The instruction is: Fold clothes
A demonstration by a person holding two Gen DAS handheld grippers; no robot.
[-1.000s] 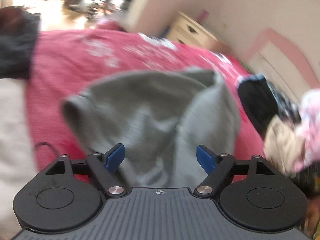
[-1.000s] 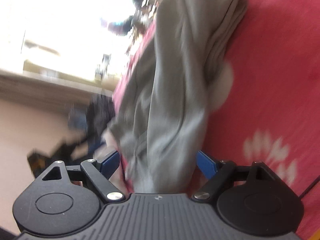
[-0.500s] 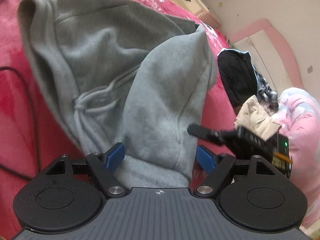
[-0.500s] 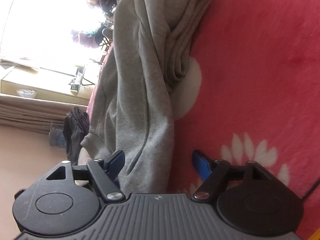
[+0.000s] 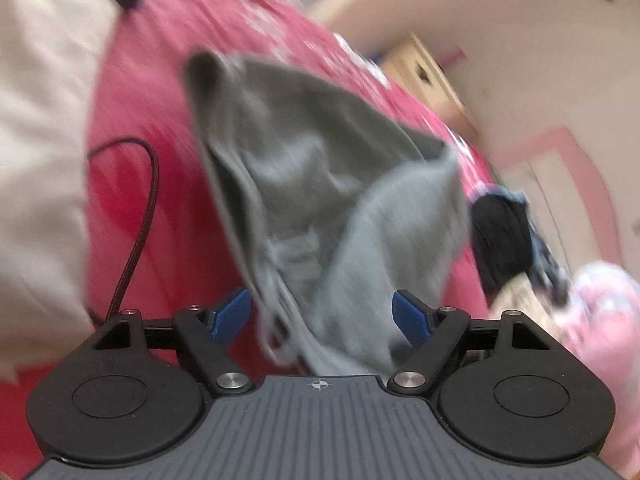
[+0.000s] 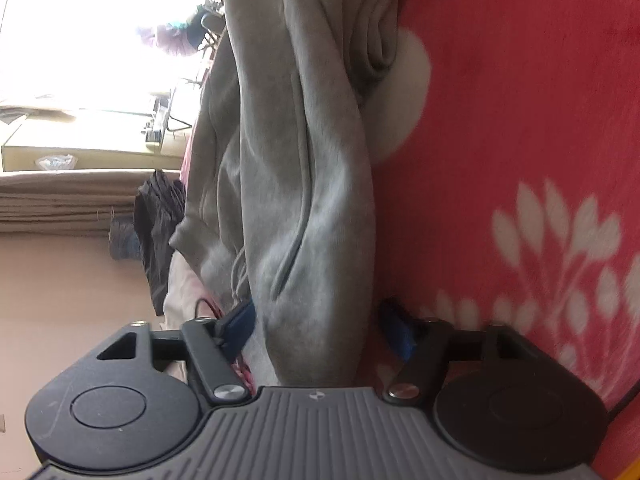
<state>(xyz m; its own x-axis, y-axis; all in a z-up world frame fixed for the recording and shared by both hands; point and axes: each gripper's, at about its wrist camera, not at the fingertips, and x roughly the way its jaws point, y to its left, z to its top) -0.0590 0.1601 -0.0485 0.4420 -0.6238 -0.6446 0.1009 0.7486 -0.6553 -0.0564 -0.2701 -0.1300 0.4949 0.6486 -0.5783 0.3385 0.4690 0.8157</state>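
We have the grey garment [image 5: 320, 200] bunched and hanging ahead of both grippers over the red blanket [image 6: 520, 100], so no neat fold shows yet and most of the folding is left. Cloth runs between the spread blue pads of our left gripper [image 5: 322, 318] and right gripper [image 6: 320, 328]; whether either pinches it we cannot tell. The left view is blurred, and the cloth's near end is hidden behind the gripper bodies.

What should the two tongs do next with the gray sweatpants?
Probably lower the soft gray drawstring sweatpants flat onto the pink flowered blanket and smooth them. The cloth runs between the blue fingers of the left tongs and the right tongs, bunched in long folds, so no neat fold seems possible yet.
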